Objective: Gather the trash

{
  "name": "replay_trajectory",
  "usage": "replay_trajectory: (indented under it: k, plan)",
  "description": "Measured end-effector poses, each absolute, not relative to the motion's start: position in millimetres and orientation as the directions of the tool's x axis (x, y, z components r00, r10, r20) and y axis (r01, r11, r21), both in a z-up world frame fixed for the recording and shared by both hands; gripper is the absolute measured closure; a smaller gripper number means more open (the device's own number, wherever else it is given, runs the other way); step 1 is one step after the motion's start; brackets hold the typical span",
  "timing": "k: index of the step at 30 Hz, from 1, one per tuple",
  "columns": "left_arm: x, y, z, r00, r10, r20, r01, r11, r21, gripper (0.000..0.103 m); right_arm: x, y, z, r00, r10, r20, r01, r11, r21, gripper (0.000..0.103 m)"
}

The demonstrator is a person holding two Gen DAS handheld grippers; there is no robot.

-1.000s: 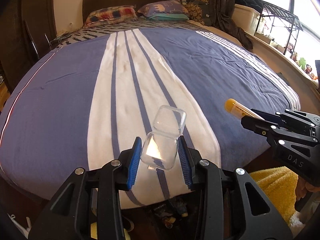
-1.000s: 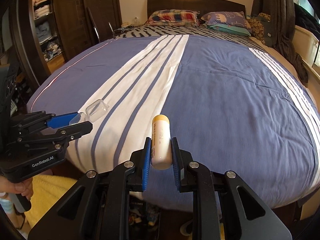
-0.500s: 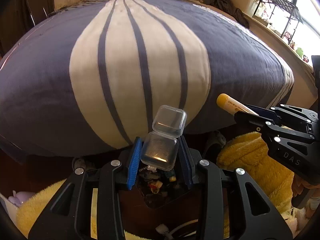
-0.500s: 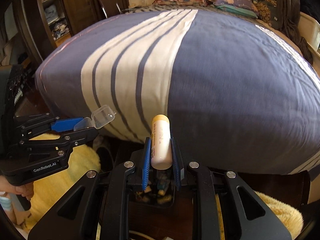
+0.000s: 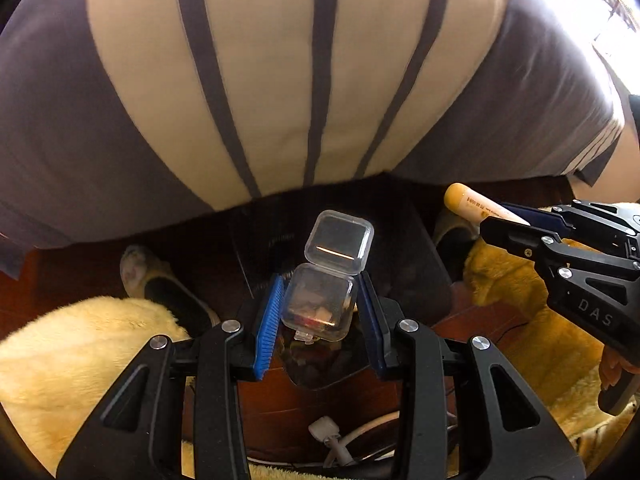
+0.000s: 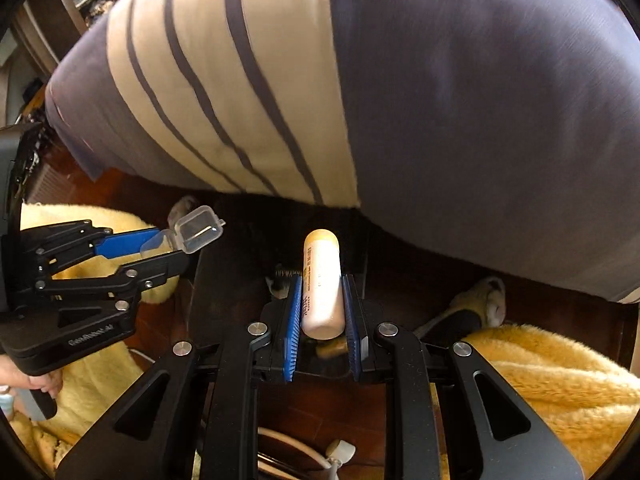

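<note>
The left gripper (image 5: 318,308) grasps a clear box (image 5: 318,300), and the right gripper (image 6: 320,312) grasps a tube (image 6: 321,284) whose long axis runs along the fingers. The dark bin (image 5: 420,264) lies directly below both pairs of fingers.

The clear plastic box (image 5: 318,304) is small and square with rounded corners, its hinged lid (image 5: 339,242) flipped open and standing up past the body — it sits clamped between 2 blue pads. The white tube (image 6: 321,286) is cylindrical with a rounded tan cap (image 6: 321,237) at its far end and faint print down 1 side — it lies lengthwise between 2 blue pads, cap pointing away.
</note>
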State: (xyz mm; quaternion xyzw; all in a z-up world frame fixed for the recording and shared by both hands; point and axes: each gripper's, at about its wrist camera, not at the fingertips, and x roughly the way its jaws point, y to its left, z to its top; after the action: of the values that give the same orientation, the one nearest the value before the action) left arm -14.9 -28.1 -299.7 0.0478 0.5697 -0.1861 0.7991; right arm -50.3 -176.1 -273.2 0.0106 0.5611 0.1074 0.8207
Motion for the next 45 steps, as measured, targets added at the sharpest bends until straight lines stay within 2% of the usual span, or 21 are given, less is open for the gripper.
replay_trajectory:
  k: [7,19,21,22,23,25,27,29,35,38,45]
  plan:
    - [-10,-28,-345,0.158,-0.242,-0.957,0.344,0.922,-0.177,0.068,-34,-175,-306,0.262,0.239,-0.935,-0.143,0.968,0.208,0.082]
    - [0,-28,-360,0.088,-0.257,-0.962,0.328,0.920,-0.215,0.066,-18,-169,-313,0.249,0.272,-0.930,-0.124,0.961,0.248,0.080]
    - [2,-27,-360,0.095,-0.248,-0.964,0.320,0.925,-0.207,0.057,-17,-170,-312,0.257,0.262,-0.930,-0.117,0.964,0.239,0.071]
    - [2,-26,-358,0.102,-0.245,-0.964,0.315,0.927,-0.203,0.054,-17,-172,-311,0.265,0.255,-0.930,-0.110,0.966,0.234,0.057]
    - [2,-26,-356,0.108,-0.240,-0.965,0.312,0.930,-0.196,0.047,-18,-175,-310,0.273,0.253,-0.928,-0.100,0.967,0.234,0.051]
    - [1,-25,-352,0.123,-0.225,-0.967,0.306,0.935,-0.179,0.037,-18,-181,-306,0.285,0.251,-0.925,-0.085,0.968,0.236,0.049]
    - [0,-23,-345,0.138,-0.219,-0.966,0.298,0.939,-0.170,0.025,-21,-188,-297,0.313,0.240,-0.919,-0.068,0.971,0.231,0.041]
    - [-1,-19,-336,0.164,-0.222,-0.961,0.288,0.943,-0.168,0.018,-24,-194,-288,0.344,0.224,-0.912,-0.054,0.974,0.219,0.031]
    - [-5,-9,-295,0.261,-0.224,-0.939,0.279,0.949,-0.149,0.008,-39,-213,-251,0.446,0.133,-0.885,-0.011,0.990,0.143,0.011]
    - [-8,-5,-268,0.330,-0.226,-0.917,0.279,0.951,-0.134,0.008,-46,-219,-230,0.497,0.097,-0.862,0.006,0.993,0.115,0.005]
    - [-16,-6,-179,0.532,-0.233,-0.814,0.298,0.951,-0.078,0.008,-60,-227,-158,0.640,0.032,-0.767,0.012,0.999,0.051,0.004]
